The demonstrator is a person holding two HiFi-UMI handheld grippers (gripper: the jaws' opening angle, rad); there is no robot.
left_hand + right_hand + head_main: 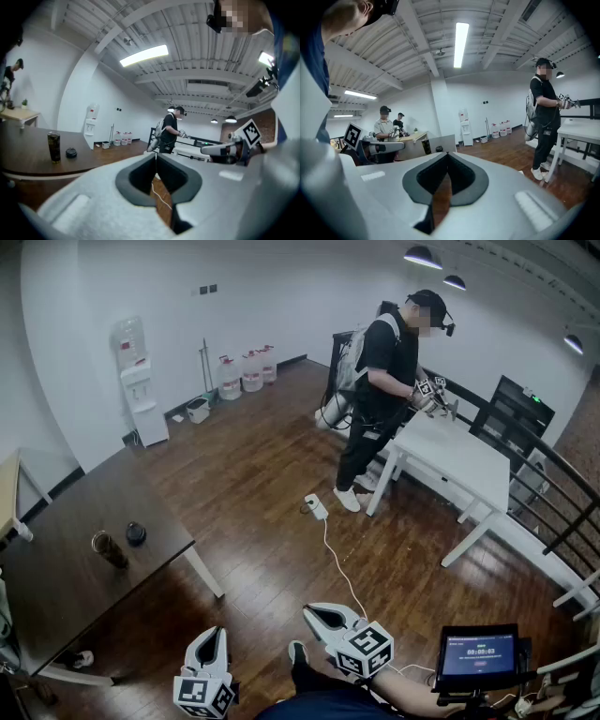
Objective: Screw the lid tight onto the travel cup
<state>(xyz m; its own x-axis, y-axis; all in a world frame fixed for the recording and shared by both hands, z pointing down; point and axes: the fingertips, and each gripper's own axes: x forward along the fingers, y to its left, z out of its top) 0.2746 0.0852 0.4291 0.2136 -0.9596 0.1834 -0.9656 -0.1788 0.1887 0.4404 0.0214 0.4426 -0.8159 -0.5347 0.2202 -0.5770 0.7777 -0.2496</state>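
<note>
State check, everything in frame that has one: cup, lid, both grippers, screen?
Dark see-through travel cup: upright on the dark brown table, open, no lid on.
Round black lid: off, lying on the table beside the cup, apart from it.
Left gripper: jaws shut, empty.
Right gripper: jaws shut, empty.
Small screen on a stand: lit.

Travel cup (110,549) on counter (66,577) near right corner. Lid (136,533) just right of cup, apart. Left gripper (217,634), right gripper (314,615) off counter, right of it.
</note>
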